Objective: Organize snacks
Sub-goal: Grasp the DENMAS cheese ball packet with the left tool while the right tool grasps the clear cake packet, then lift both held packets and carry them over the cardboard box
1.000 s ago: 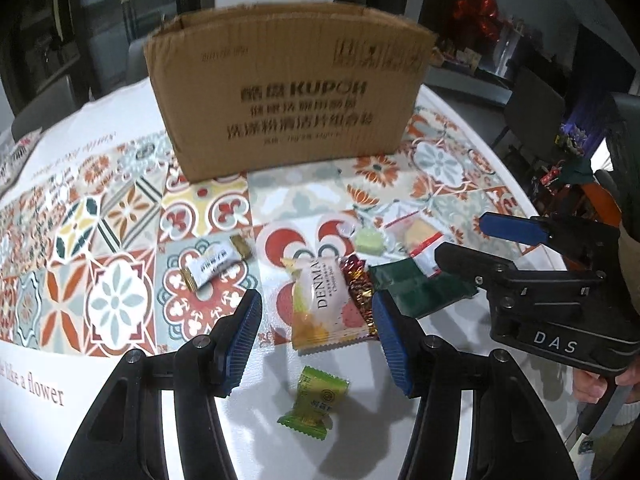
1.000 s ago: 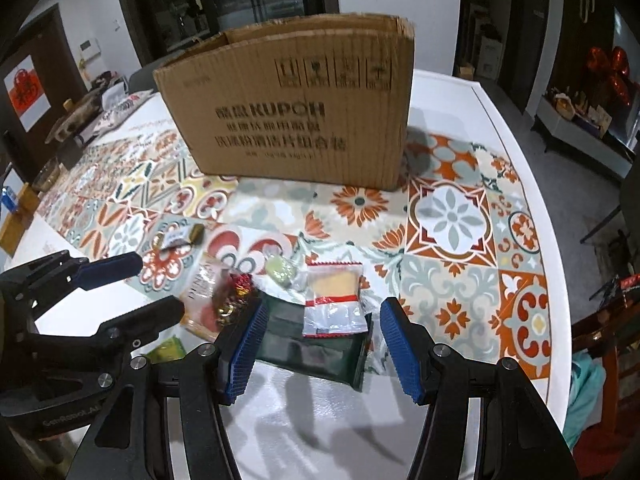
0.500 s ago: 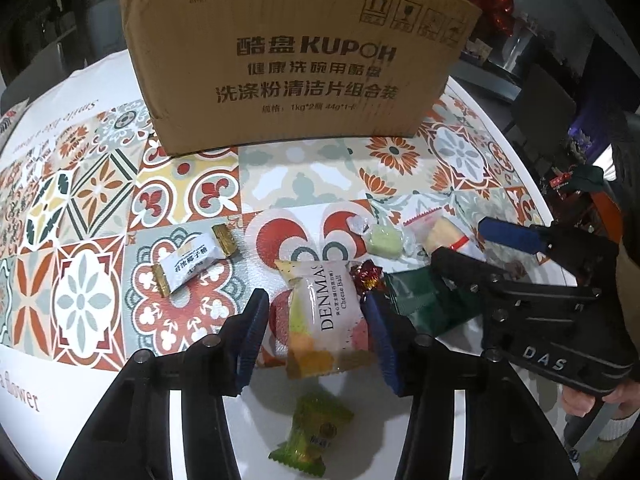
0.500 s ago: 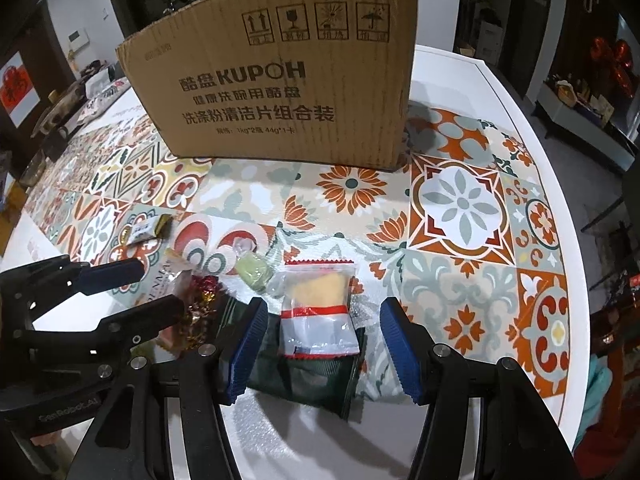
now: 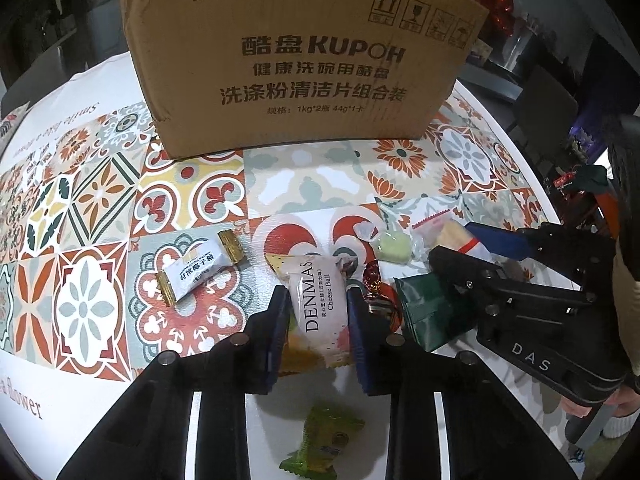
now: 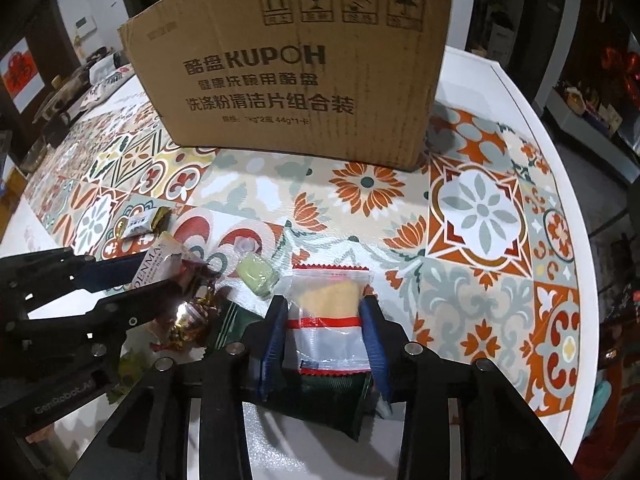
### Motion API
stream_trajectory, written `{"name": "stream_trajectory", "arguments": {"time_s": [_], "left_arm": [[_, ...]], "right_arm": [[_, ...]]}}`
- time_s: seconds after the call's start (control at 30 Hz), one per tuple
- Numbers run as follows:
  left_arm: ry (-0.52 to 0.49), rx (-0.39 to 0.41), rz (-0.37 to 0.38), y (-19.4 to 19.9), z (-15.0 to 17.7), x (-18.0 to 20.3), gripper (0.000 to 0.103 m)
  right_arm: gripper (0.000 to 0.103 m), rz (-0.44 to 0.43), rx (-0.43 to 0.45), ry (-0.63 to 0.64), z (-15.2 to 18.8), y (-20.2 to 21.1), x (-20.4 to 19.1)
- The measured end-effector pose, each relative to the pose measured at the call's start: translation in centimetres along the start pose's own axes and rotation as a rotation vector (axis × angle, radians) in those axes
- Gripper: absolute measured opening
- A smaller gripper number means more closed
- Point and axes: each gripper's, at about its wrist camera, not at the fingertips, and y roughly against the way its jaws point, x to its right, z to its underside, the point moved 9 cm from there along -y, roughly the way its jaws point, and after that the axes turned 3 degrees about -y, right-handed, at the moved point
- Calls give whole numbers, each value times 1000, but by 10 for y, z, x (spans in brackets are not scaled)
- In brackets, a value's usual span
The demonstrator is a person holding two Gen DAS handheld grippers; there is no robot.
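Observation:
My left gripper (image 5: 318, 322) is shut on the pink DENMAS cheese-ball packet (image 5: 320, 308), its blue pads pressing both sides. My right gripper (image 6: 324, 326) is shut on the clear packet with a yellow cake and red stripe (image 6: 326, 320), which lies over a dark green packet (image 6: 332, 400). The cardboard KUPOH box (image 5: 304, 60) stands behind the snacks on the patterned tablecloth. The right gripper also shows in the left wrist view (image 5: 468, 240), the left gripper in the right wrist view (image 6: 132, 280).
Loose on the cloth: a white candy with gold ends (image 5: 198, 270), a pale green candy (image 5: 394, 246), a red-gold foil candy (image 6: 192, 316), a green wrapped candy (image 5: 324, 436) close under the left gripper. The table's white edge (image 6: 560, 184) curves at right.
Both grippers moved forward and down over the snacks and closed: the left on the DENMAS packet, the right on the yellow cake packet.

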Motion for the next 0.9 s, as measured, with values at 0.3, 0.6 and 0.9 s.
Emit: {"name": "stream_trajectory", "arguments": {"time_s": [0.3, 0.6, 0.9], "left_arm": [[-4, 70, -25, 23, -6, -3, 28], [-5, 149, -16, 56, -15, -1, 28], [-14, 243, -15, 95, -29, 0, 28]], "right_arm": [[37, 14, 58, -10, -9, 17, 0], [37, -12, 132, -1, -18, 57, -11], [37, -25, 208, 12, -34, 90, -25]]}}
